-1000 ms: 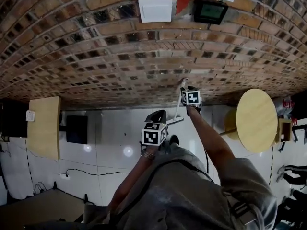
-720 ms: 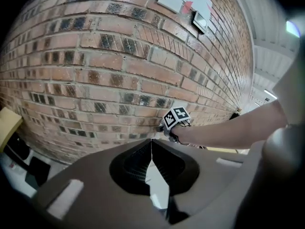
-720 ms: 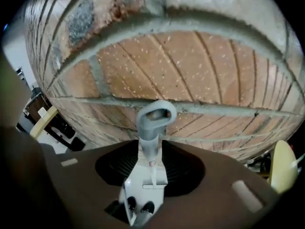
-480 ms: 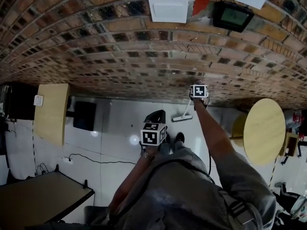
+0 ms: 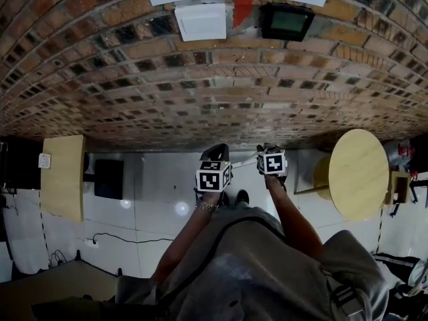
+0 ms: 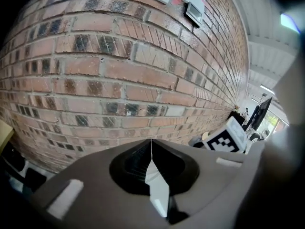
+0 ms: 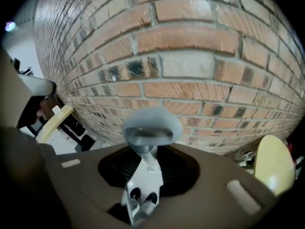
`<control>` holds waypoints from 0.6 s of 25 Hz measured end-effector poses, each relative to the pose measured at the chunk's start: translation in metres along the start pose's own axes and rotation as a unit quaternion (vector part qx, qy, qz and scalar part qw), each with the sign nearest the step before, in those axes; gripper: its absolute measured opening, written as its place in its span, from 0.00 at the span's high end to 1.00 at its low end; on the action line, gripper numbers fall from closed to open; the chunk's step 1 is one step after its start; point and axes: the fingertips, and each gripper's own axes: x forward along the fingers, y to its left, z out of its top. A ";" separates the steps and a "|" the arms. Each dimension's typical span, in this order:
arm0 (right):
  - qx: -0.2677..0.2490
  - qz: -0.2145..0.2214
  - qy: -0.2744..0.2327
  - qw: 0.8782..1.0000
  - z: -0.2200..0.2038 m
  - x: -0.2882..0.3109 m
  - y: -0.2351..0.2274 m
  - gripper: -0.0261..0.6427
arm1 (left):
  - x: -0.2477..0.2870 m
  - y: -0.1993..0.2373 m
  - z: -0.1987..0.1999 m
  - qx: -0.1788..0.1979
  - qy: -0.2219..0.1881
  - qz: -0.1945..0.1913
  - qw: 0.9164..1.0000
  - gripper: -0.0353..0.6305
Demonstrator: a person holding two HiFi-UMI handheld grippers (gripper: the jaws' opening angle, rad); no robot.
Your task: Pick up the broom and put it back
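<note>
The broom has a pale grey-white handle that ends in a loop (image 7: 151, 127). My right gripper (image 7: 148, 151) is shut on that handle just below the loop, and the handle runs down between the jaws toward the person's shoes. In the head view only a thin white stretch of the broom (image 5: 246, 158) shows, between the two grippers. There my right gripper (image 5: 269, 151) is held in front of the body, near the foot of the brick wall (image 5: 200, 92). My left gripper (image 5: 215, 156) is beside it on the left, shut with nothing in it (image 6: 151, 144).
A round wooden table (image 5: 358, 169) stands at the right and a rectangular wooden top (image 5: 63, 176) at the left. A black box (image 5: 107, 179) and a cable (image 5: 114, 239) lie on the white floor. A white box (image 5: 200, 20) and a black screen (image 5: 287, 20) hang on the wall.
My right gripper has drawn back from the wall toward the body, with the broom handle in it. The left gripper has shifted slightly forward, so the two now sit side by side.
</note>
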 end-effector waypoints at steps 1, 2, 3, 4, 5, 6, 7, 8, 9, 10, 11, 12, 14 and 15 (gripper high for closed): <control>-0.001 0.003 -0.009 1.000 0.007 -0.015 0.005 0.81 | 0.004 -0.003 0.005 0.002 -0.004 -0.003 1.000 1.00; -0.003 0.006 -0.018 1.000 0.015 -0.029 0.009 0.81 | 0.007 -0.007 0.011 0.004 -0.008 -0.006 1.000 1.00; -0.005 0.008 -0.027 1.000 0.023 -0.042 0.012 0.81 | 0.011 -0.012 0.017 0.008 -0.012 -0.010 1.000 1.00; -0.007 0.010 -0.036 0.999 0.032 -0.054 0.015 0.81 | 0.014 -0.017 0.022 0.012 -0.016 -0.014 1.000 1.00; -0.010 0.013 -0.044 0.999 0.040 -0.065 0.018 0.81 | 0.017 -0.022 0.026 0.016 -0.018 -0.017 1.000 1.00; -0.013 0.016 -0.052 0.998 0.048 -0.075 0.020 0.81 | 0.019 -0.027 0.029 0.019 -0.020 -0.020 0.999 1.00; -0.016 0.019 -0.060 0.998 0.056 -0.082 0.023 0.81 | 0.022 -0.031 0.032 0.022 -0.021 -0.022 0.999 1.00; -0.018 0.022 -0.068 0.997 0.063 -0.088 0.026 0.81 | 0.023 -0.034 0.035 0.023 -0.022 -0.024 0.999 1.00; -0.019 0.025 -0.073 0.997 0.070 -0.092 0.029 0.81 | 0.025 -0.036 0.038 0.024 -0.022 -0.025 0.999 1.00; -0.018 0.028 -0.078 0.996 0.075 -0.096 0.031 0.81 | 0.027 -0.039 0.040 0.027 -0.023 -0.026 0.999 1.00; -0.018 0.031 -0.081 0.996 0.079 -0.098 0.032 0.81 | 0.028 -0.042 0.042 0.030 -0.023 -0.026 0.999 1.00; -0.017 0.033 -0.083 0.996 0.082 -0.100 0.032 0.81 | 0.029 -0.045 0.043 0.033 -0.025 -0.025 0.999 1.00; -0.017 0.039 -0.084 0.996 0.085 -0.102 0.034 0.81 | 0.031 -0.049 0.046 0.031 -0.031 -0.027 0.999 1.00; -0.017 0.043 -0.084 0.995 0.085 -0.102 0.035 0.81 | 0.033 -0.051 0.047 0.027 -0.032 -0.029 0.999 1.00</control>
